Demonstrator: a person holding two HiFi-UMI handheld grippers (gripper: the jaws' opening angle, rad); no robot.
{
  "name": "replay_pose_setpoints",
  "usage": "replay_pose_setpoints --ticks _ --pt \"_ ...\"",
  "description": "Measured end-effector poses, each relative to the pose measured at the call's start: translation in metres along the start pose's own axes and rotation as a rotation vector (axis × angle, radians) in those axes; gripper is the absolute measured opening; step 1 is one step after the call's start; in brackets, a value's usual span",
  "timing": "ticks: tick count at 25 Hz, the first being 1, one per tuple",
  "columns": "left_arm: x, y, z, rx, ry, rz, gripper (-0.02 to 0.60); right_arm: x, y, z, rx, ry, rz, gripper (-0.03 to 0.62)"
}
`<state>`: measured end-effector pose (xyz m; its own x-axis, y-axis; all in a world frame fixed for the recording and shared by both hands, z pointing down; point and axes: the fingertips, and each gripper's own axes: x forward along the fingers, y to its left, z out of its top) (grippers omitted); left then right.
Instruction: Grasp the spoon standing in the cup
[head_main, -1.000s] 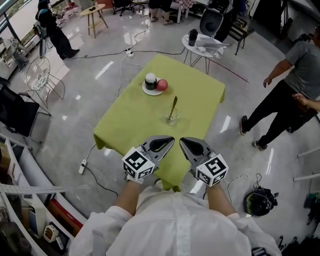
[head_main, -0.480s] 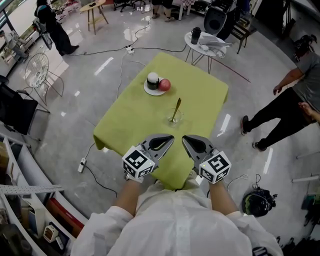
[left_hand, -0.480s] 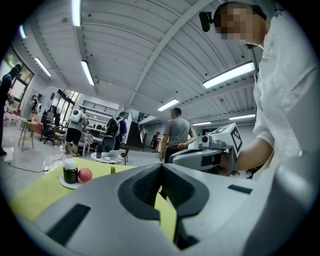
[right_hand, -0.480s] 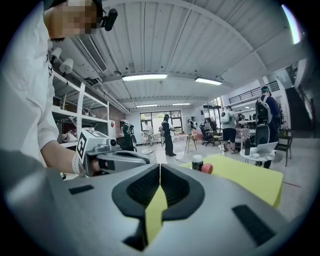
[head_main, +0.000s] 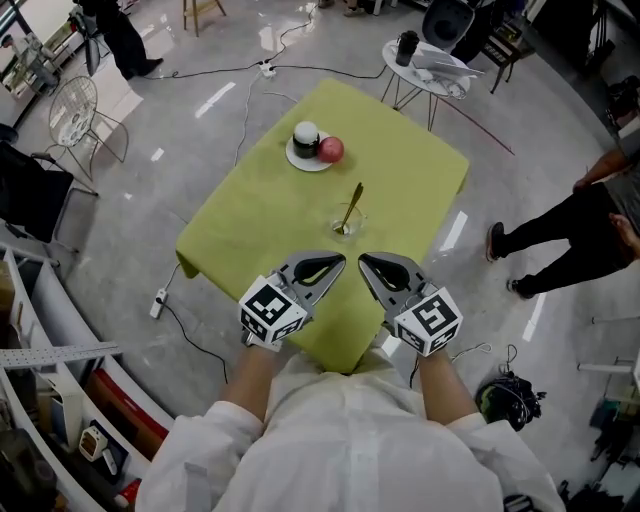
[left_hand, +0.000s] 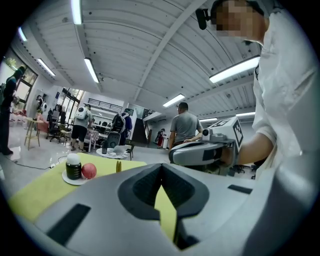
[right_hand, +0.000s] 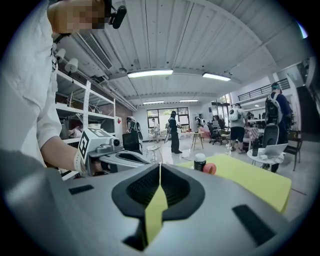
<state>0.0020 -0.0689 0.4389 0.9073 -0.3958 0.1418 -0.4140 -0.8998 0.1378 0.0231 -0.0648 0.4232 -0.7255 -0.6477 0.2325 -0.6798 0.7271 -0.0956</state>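
Seeing slim gold metal spoon (head_main: 350, 208) leaning in clear round glass cup (head_main: 346, 226), mid desk (head_main: 260, 215) with matte yellow-green cloth. Holding left hand-held gripper (head_main: 339, 259) and right hand-held gripper (head_main: 363, 261) clenched, empty, near side of cup. Sitting slightly closer than a second ago.

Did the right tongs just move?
Yes: the right tongs have edged forward across the yellow-green tablecloth, closer to the clear glass cup holding the gold spoon.
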Motion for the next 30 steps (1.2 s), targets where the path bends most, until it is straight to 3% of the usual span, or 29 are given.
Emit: replay_pose_setpoints --ticks 30 --pt "0.022 0.04 -0.021 -0.051 0.073 0.094 0.005 0.034 -0.067 -0.037 0.036 0.112 0.039 0.049"
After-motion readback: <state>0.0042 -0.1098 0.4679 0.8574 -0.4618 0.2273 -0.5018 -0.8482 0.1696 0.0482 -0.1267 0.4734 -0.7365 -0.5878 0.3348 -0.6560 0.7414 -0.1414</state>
